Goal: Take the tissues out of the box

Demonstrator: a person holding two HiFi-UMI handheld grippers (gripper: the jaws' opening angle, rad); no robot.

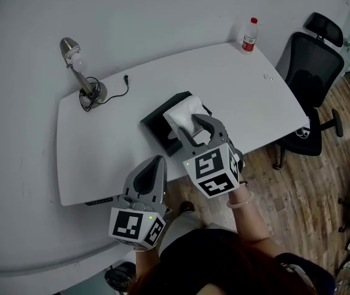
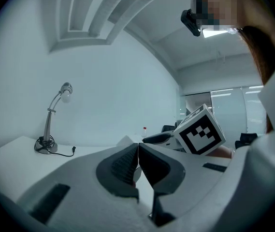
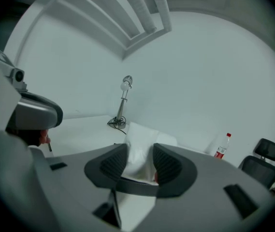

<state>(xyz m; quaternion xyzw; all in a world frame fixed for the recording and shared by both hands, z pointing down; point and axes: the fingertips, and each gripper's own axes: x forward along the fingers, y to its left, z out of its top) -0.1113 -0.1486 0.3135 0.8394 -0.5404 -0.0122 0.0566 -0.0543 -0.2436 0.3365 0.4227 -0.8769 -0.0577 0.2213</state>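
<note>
A black tissue box (image 1: pixel 158 129) lies on the white table (image 1: pixel 110 149), near its front edge. A white tissue (image 1: pixel 182 110) stands up out of the box. My right gripper (image 1: pixel 190 124) reaches over the box from the front, and its jaws are closed on that tissue. In the right gripper view the tissue (image 3: pixel 141 132) fills the gap between the pads of the right gripper (image 3: pixel 139 152). My left gripper (image 1: pixel 159 160) hovers at the table's front edge, left of the box, shut and empty. In its own view the left gripper (image 2: pixel 137 148) has its tips together.
A desk lamp (image 1: pixel 76 63) with a coiled cable stands at the table's back left. A red-capped bottle (image 1: pixel 249 34) stands at the back right corner. A black office chair (image 1: pixel 310 72) is beside the table's right end, on a wooden floor.
</note>
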